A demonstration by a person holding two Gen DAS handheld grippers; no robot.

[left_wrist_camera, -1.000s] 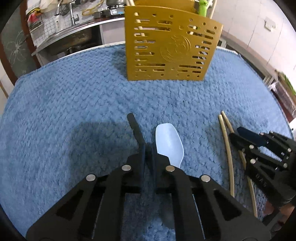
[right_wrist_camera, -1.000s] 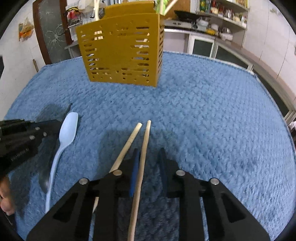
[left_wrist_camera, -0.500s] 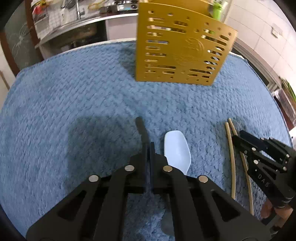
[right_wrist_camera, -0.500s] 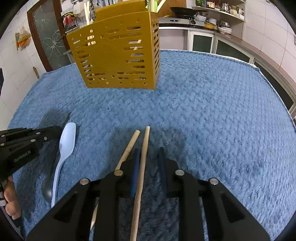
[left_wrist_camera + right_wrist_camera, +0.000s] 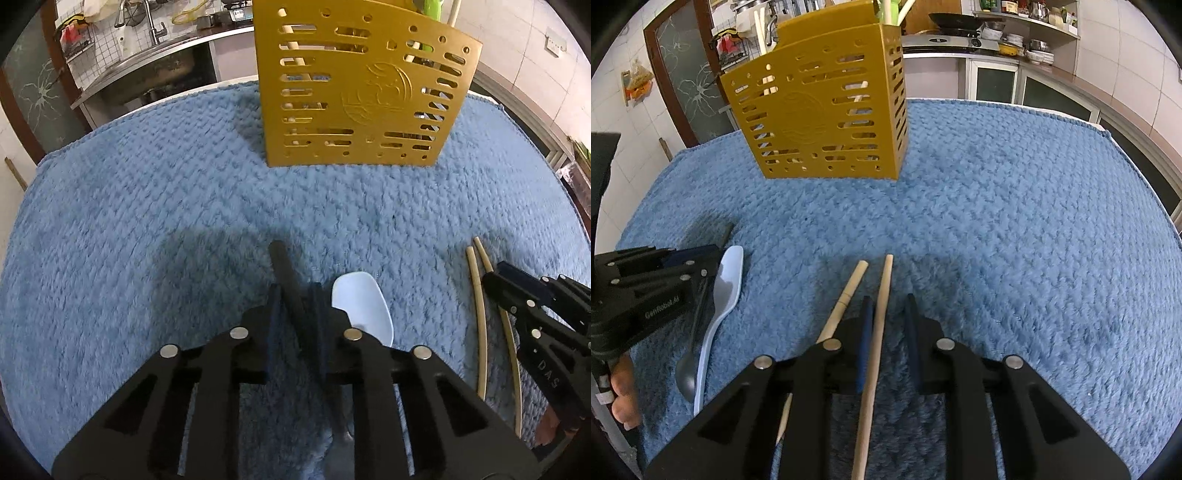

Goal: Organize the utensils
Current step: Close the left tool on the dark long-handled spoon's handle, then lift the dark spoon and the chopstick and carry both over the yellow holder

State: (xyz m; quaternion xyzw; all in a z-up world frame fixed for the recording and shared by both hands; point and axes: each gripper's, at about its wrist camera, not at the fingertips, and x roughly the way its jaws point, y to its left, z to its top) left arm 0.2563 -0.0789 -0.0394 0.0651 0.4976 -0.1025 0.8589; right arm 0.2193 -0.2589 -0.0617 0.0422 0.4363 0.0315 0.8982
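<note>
Here, near edge first: the left tool (image 5: pixel 295 306) sits low centre of the left view, jaws pinched on the dark spoon (image 5: pixel 282 269) by its handle, w/ the handle end poking out ahead of the tips. Prob. gripped at the handle so the bowl hangs behind and the stem goes in the caddy first. Just right of it, the white spoon (image 5: pixel 364 310) lies flat on the blue towel (image 5: pixel 147 221) over the bench, touching nothing but the towel as far as I can tell.

In the right view, the right tool (image 5: pixel 888 306) at lower centre has jaws apart, straddling one chopstick (image 5: pixel 881 310); the other chopstick (image 5: pixel 846 295) lies just outside the left finger. Not closed yet, so it looks like a one-at-a-time pick.

Far end, upper centre: the yellow caddy (image 5: pixel 820 110) stands upright, already holding a few utensils. That's the drop spot.
</note>
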